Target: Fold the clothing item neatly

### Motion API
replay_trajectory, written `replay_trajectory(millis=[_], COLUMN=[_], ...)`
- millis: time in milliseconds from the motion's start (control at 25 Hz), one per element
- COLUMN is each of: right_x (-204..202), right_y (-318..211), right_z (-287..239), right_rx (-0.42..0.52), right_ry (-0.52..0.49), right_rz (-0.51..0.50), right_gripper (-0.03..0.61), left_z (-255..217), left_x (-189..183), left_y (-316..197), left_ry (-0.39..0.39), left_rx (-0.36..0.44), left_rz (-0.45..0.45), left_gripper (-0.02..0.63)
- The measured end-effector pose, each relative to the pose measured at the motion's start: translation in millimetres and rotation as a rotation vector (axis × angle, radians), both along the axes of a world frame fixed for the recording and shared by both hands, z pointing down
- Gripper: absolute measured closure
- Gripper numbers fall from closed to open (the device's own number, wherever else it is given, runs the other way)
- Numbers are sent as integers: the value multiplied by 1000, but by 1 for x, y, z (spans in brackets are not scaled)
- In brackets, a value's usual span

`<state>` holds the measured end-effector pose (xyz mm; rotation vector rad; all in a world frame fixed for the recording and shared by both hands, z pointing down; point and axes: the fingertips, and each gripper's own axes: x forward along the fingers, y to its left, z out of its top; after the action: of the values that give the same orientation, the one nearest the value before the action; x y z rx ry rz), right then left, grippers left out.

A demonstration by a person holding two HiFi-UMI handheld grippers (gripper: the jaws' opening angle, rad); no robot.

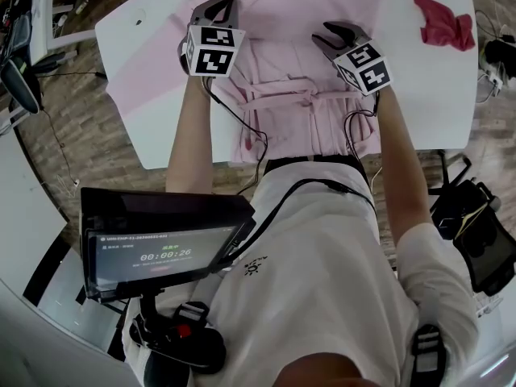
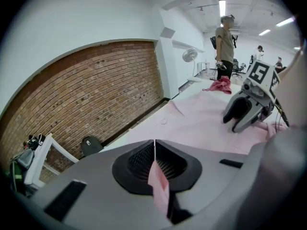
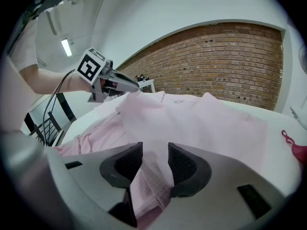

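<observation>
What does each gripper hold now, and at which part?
The left gripper pinches the pink garment by a thin fold at its left edge. The right gripper is open, cloth loose between its jaws.

I saw a long red-brown brick wall (image 2: 96,95), a brown wooden floor (image 1: 81,135), a big white table (image 1: 427,95) and bright ceiling strip lights (image 2: 222,7).

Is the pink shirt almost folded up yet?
Not yet. The shirt lies spread and rumpled, with no neat fold showing. The left gripper is pinching a bit of it; the right gripper has cloth between open jaws. All the folding is left.
</observation>
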<state>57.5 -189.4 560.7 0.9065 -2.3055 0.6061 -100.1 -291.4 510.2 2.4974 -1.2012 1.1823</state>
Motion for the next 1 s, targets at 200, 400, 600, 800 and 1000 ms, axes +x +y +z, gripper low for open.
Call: replay_trajectory(millis=[200,400,600,800,1000], right_x=[0,1,2,3,9], right_y=[0,-1,-1,-1,3], right_z=[0,-1,-1,0,4], right_rx=[1,-4,-3,1,1], right_ry=[9,5,10,18,23], right_rz=[-2,8,13,13,14], right_gripper=[408,408,408,408,408], left_z=[2,21,35,16,7], left_x=[-28,-45,-54,-78,-56], left_y=[-35,-45,-45,-57,-8], left_ry=[-53,-35,-7,43,25], left_rx=[26,-63,-136,-57,-58], left_rz=[-34,-84,-129,-247,-55], left_gripper=[600,600,600,549,549])
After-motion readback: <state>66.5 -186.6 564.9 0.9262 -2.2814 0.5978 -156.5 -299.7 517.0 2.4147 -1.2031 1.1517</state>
